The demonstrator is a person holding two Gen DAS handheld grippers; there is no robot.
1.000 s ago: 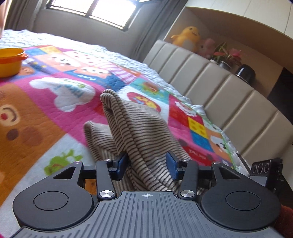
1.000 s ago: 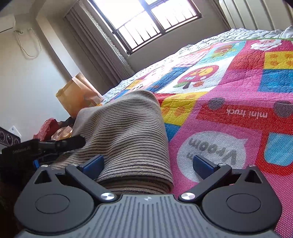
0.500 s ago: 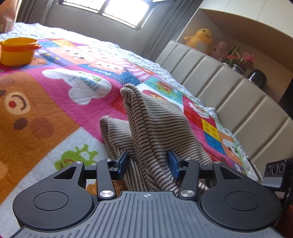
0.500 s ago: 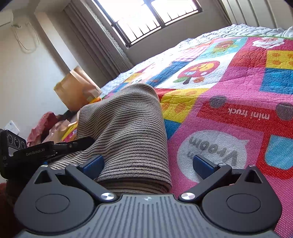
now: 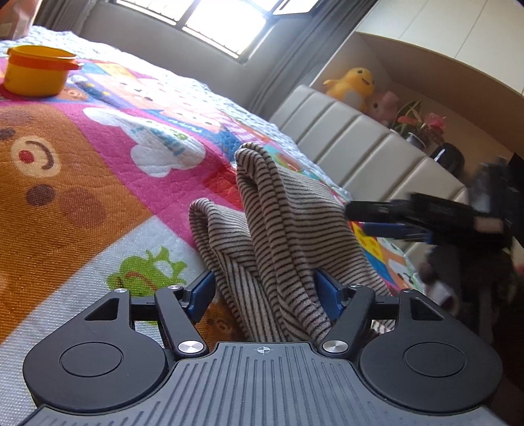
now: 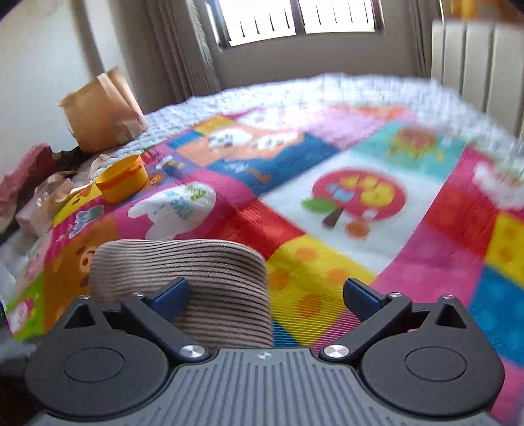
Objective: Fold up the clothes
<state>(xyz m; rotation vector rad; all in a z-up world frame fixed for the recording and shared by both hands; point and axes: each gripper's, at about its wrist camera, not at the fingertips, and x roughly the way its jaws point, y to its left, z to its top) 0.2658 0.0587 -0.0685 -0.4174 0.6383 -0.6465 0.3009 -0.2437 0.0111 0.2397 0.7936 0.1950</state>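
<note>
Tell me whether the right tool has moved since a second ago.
Yes. The right tool has swung left: the window now sits straight ahead, and the yellow tub has appeared.

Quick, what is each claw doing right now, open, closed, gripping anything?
Left claw: closed on the striped garment.
Right claw: open, holding nothing; the garment's fold lies partly between its fingers.

Knit striped cloth; quilted bedcover
</note>
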